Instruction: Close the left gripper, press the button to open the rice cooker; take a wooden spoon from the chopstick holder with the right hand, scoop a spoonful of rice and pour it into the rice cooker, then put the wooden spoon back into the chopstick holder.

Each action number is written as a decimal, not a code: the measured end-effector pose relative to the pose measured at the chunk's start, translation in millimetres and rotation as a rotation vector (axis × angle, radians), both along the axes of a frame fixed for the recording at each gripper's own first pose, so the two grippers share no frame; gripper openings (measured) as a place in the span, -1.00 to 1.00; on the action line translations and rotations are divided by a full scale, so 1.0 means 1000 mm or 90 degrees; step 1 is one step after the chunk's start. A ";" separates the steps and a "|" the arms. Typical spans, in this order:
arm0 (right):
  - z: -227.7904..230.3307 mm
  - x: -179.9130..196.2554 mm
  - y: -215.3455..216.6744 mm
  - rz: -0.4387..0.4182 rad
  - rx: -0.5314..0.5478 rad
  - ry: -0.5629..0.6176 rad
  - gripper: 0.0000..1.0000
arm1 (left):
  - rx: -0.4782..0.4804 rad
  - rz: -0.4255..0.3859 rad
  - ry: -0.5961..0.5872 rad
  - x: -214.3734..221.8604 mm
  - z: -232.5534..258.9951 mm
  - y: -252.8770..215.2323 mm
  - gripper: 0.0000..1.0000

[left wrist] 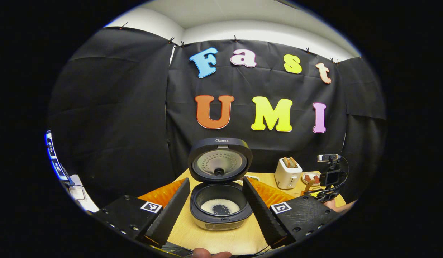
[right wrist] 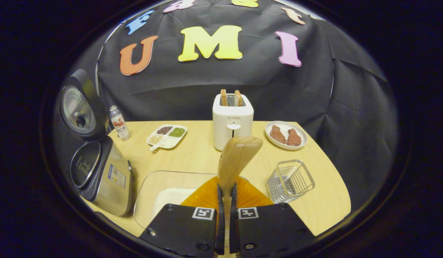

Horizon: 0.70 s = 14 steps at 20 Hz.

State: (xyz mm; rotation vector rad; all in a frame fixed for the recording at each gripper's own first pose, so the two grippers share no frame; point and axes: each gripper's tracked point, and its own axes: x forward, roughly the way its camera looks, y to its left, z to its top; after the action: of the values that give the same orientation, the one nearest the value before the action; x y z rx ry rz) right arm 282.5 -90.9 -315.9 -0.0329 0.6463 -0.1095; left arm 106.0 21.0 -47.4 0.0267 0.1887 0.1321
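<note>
Currently, by item:
Left gripper [left wrist: 216, 200]: jaws are held wide apart, with nothing between the fingers; the open rice cooker is framed between them in the left gripper view.
Rice cooker [left wrist: 220, 208]: seen at 6 o'clock of the left gripper view, lid raised upright; white rice with a dark patch in its middle is seen in the pot. In the right gripper view it is found at 8 o'clock, at the table's edge.
Right gripper [right wrist: 225, 200]: fingers are pressed together on the handle of the wooden spoon [right wrist: 236, 157]; the spoon's bowl is held upright, toward 12 o'clock from the fingers.
Glass dish [right wrist: 160, 197]: lies just beyond the right gripper at 7 o'clock, white rice inside.
Wire holder [right wrist: 290, 181]: lies tipped on the table at 4 o'clock of the right gripper view.
Toaster [right wrist: 232, 120]: stands at centre, two slices up.
Plate [right wrist: 286, 135]: at 2 o'clock, two brown pieces on it.
Divided tray [right wrist: 166, 136]: at 10 o'clock, grains in its sections.
Bottle [right wrist: 119, 123]: beside the cooker's lid.
Table [right wrist: 325, 200]: pale wood.
</note>
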 end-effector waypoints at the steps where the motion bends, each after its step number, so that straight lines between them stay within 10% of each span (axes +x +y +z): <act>1: -0.005 0.000 0.007 0.006 0.010 0.003 -0.79 | 0.002 0.005 0.005 0.000 -0.001 0.002 0.89; 14: -0.012 -0.015 0.096 0.065 0.238 0.071 -0.78 | 0.004 0.074 0.010 -0.006 0.000 0.030 0.89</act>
State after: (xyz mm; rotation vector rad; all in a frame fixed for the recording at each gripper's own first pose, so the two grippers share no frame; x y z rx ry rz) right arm 267.5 4.9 -327.6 0.2892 0.7669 0.1140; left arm 100.2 50.5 -47.4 0.0229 0.2060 0.2482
